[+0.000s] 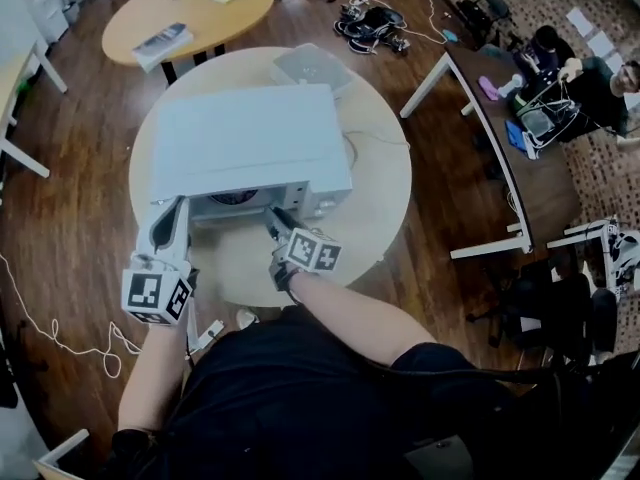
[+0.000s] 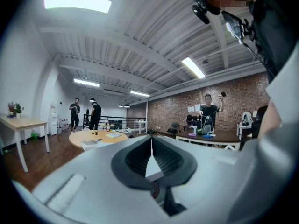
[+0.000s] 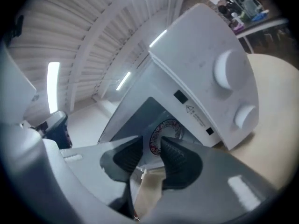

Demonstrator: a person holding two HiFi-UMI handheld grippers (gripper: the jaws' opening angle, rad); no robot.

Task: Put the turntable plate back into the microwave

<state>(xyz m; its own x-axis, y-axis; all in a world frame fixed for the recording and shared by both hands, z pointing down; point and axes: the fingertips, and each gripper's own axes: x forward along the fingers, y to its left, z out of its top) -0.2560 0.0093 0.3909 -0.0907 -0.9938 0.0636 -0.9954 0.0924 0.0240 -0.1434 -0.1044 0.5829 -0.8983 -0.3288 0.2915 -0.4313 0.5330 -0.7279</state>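
We note the left tongs (image 2: 151, 141) pressed together with nothing between them, at the left front corner of the microwave (image 1: 245, 138), which stands on the round surface (image 1: 385, 183). The turntable plate (image 3: 164, 135) lies inside the cavity. The right tongs (image 3: 150, 144) are spread and empty, just before the opening.

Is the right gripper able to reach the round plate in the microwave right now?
Probably yes. The microwave stands open at the front, and the right gripper, jaws apart and empty, points straight at the plate inside, with nothing between them.
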